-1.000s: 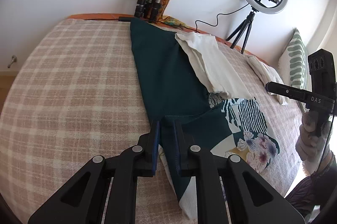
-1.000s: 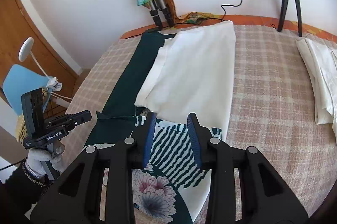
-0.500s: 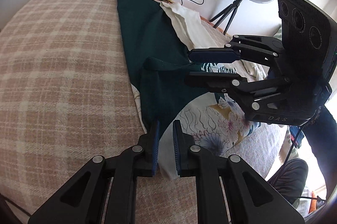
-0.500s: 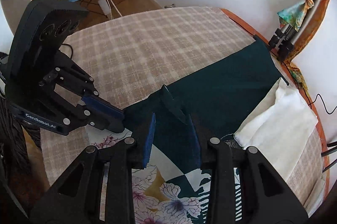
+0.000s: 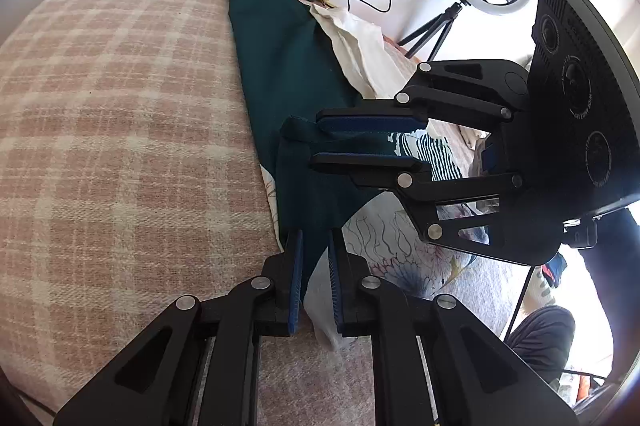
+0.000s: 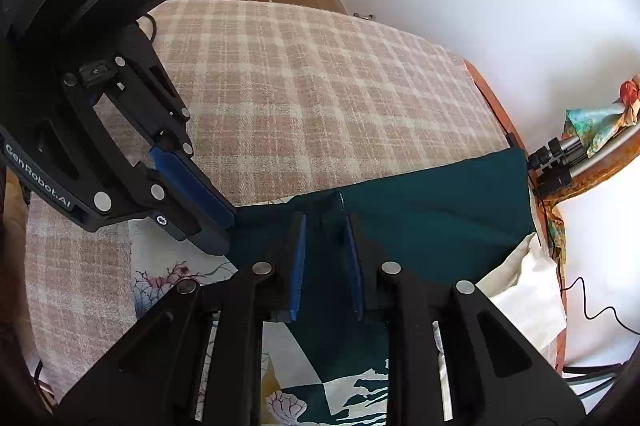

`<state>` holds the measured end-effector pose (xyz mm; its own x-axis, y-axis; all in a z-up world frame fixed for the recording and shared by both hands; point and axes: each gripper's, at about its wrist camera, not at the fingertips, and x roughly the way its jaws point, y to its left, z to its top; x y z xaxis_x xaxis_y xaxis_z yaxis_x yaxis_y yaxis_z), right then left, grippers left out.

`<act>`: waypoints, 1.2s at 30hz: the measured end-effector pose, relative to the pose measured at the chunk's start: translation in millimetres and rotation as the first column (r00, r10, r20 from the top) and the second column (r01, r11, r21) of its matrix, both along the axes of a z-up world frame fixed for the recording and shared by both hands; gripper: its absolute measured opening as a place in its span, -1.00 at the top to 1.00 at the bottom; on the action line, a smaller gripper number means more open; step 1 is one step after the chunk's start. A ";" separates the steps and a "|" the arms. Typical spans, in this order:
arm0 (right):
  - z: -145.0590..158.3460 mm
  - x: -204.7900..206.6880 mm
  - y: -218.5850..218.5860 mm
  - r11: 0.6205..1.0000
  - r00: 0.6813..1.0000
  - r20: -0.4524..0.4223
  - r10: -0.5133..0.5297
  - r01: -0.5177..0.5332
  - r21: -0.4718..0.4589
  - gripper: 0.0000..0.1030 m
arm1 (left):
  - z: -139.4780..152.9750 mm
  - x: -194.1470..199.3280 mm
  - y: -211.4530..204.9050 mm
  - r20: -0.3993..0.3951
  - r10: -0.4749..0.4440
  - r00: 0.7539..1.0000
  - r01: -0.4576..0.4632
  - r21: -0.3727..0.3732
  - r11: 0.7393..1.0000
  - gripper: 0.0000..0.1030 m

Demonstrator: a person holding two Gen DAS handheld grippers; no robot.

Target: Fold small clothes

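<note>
Along the middle of the checked bedspread (image 5: 120,114), running from the far edge by the wall toward the near edge, lies the dark-green printed garment (image 5: 280,66), its floral panel turned up at the near end. The left gripper (image 5: 316,258) pinches the garment's near corner, jaws nearly together on the cloth. The right gripper (image 6: 326,226) has turned in from the side; its jaws have just been closing, and a raised ridge of green fabric stands between them, though I cannot tell whether the pads press it yet. The step in hand looks like securing a second hold for a fold. Next the right gripper needs a firm pinch; then both should lift together and carry the edge across evenly.
</note>
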<state>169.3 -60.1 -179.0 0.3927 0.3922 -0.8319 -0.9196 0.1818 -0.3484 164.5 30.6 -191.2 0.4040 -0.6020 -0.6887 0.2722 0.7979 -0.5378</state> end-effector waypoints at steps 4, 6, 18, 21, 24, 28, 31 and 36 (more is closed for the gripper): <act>-10.2 0.0 4.0 0.999 0.998 0.060 0.021 -0.019 -0.043 0.59 | -0.5 0.7 0.0 -0.002 0.002 1.000 -0.002 -0.003 1.000 0.79; -15.6 4.7 6.1 0.998 0.998 0.057 0.020 -0.016 -0.062 0.87 | -0.7 0.6 -0.1 0.000 0.002 1.000 -0.002 -0.003 1.000 0.79; 16.9 81.1 -18.9 0.974 0.802 -0.571 -0.176 0.225 0.016 0.96 | -2.8 -1.6 0.7 0.018 -0.008 1.000 0.008 0.001 1.000 0.79; 6.3 89.4 -46.6 0.932 0.641 -0.730 -0.238 0.362 0.013 0.96 | -3.4 -1.0 1.1 0.016 -0.009 1.000 0.009 -0.001 1.000 0.79; -8.5 79.5 -72.1 0.892 0.500 -0.828 -0.252 0.453 0.003 0.96 | -3.4 -0.8 1.4 0.019 -0.013 1.000 0.013 0.001 1.000 0.79; -30.1 57.3 -94.0 0.829 0.325 -0.911 -0.255 0.558 -0.033 0.96 | -3.3 -1.2 1.9 0.018 -0.011 1.000 0.011 0.001 1.000 0.79; -24.6 48.7 -91.0 0.829 0.409 -0.867 -0.283 0.559 -0.007 0.96 | -2.7 -1.3 1.0 0.015 -0.005 1.000 0.005 0.005 1.000 0.79; 20.3 86.1 -67.4 0.816 0.629 -0.716 -0.301 0.559 0.148 0.96 | 1.2 -1.3 0.6 0.021 0.023 1.000 -0.024 0.038 0.999 0.79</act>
